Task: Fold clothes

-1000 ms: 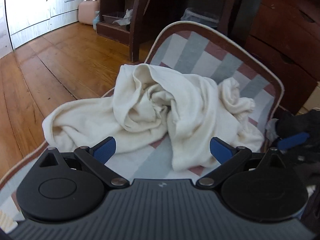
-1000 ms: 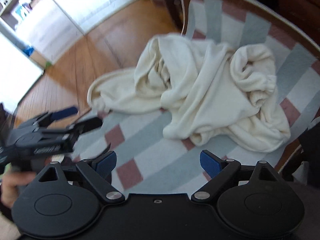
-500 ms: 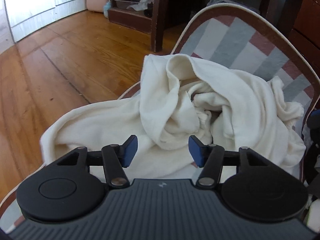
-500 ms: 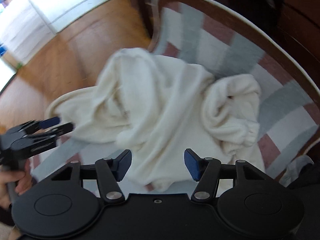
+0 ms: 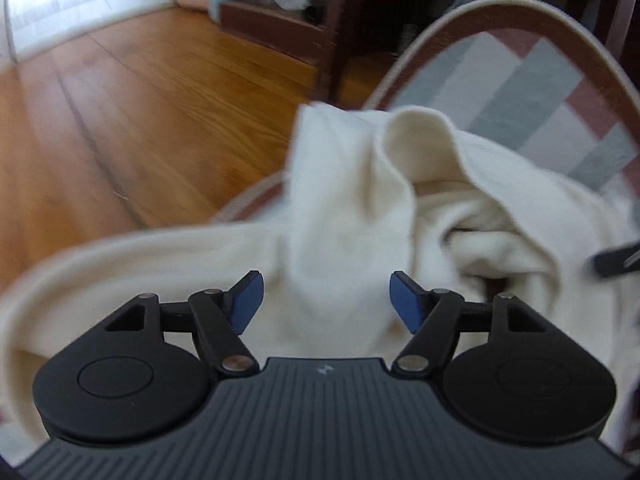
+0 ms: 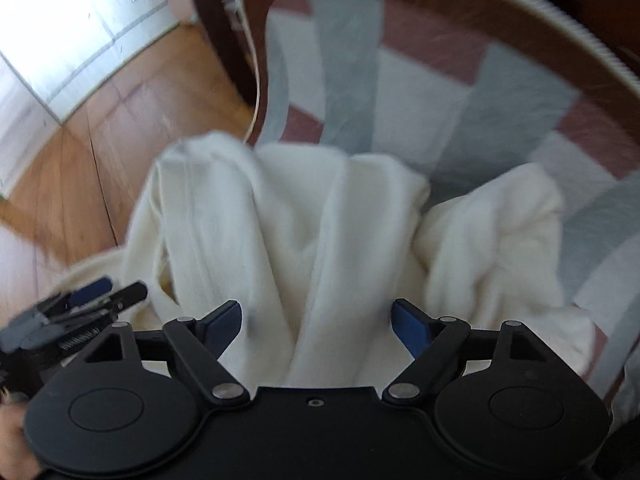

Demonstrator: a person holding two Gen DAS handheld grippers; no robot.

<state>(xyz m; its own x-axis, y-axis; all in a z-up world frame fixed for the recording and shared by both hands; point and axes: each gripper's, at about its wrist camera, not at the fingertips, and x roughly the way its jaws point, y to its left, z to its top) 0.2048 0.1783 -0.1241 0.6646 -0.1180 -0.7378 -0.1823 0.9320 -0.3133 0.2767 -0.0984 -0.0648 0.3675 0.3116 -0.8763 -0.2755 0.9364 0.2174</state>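
Cream garment [image 5: 352,240] lies crumpled on a patchwork mat [image 5: 520,92] of grey, white and dusty-red blocks with a pale corded rim; one limb of cloth trails off the mat's edge toward the wooden floor [image 5: 120,120]. Left gripper [image 5: 326,304] hangs over the near side of the heap, jaws parted and widening, a raised fold of cloth standing ahead in the gap but neither blue pad pressing it. Right gripper [image 6: 316,324] likewise: jaws apart and widening, a vertical ridge of fabric running up between them, no pinch visible. Key relation: the pile sits straight ahead of and below both claws, its long axis running across the left view from the trailing limb at left to the bunched mass at right. The left claw is nearer the trailing limb; the right is nearer the bunched roll at the mat's far side (in the right view the left tool shows at lower left, just beside the garment's edge). Judgement: nothing folded yet; the next move wants a hem or corner found and spread, and neither is plainly visible in the rumple. Both views blurred. Room: dark wooden furniture behind the mat, bright white cabinet fronts [image 6: 80,20] beyond the floor.
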